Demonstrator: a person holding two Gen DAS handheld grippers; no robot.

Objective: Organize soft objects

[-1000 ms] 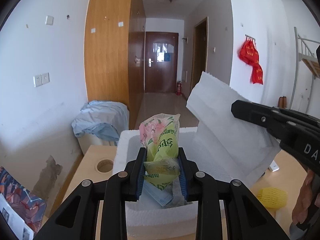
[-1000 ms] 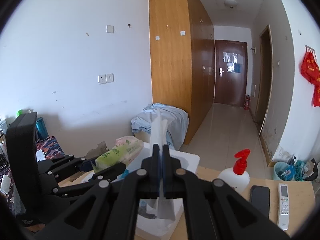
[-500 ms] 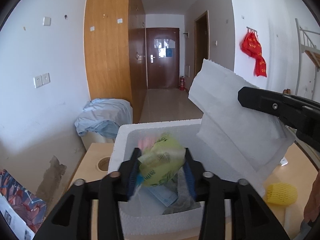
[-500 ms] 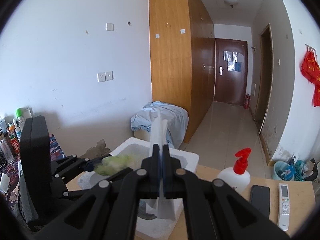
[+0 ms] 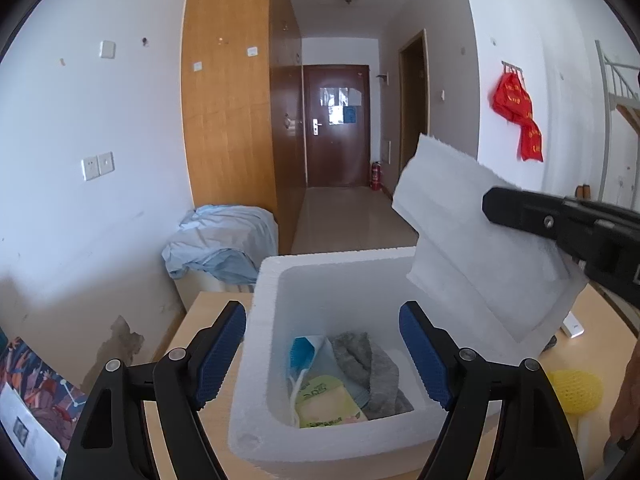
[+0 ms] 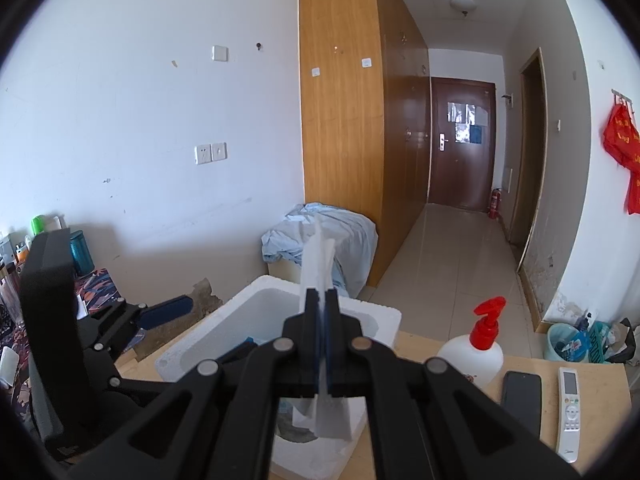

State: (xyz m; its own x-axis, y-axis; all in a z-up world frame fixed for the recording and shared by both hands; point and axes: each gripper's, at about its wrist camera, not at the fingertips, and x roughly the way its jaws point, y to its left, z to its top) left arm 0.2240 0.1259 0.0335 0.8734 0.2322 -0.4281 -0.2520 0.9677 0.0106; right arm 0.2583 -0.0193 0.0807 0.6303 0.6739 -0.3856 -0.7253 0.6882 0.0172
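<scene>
A white foam box (image 5: 256, 360) stands on the wooden table. Inside it lie a green tissue pack (image 5: 328, 404), a grey cloth (image 5: 370, 366) and a blue-and-white packet (image 5: 306, 354). My left gripper (image 5: 323, 354) hovers over the box's near-left part; its jaws are opening, with nothing between the blue pads (image 5: 222, 354). From the right wrist view the left gripper (image 6: 202, 328) is seen at the box's left side. My right gripper (image 6: 322, 300) is shut on a thin white soft sheet (image 6: 318, 256), holding it upright above the box's right side; the sheet (image 5: 472, 248) leans over the rim.
A yellow foam net (image 5: 576, 392) lies right of the box, beside a person's hand (image 5: 628, 400). A white pump bottle with a red top (image 6: 476, 356), a black phone (image 6: 520, 396) and a white remote (image 6: 568, 412) sit on the table's right. A blue cloth-covered bundle (image 5: 224, 240) stands behind the table.
The left gripper opened and let go of the green tissue pack, which fell into the foam box. The right gripper with the white sheet stayed still.
</scene>
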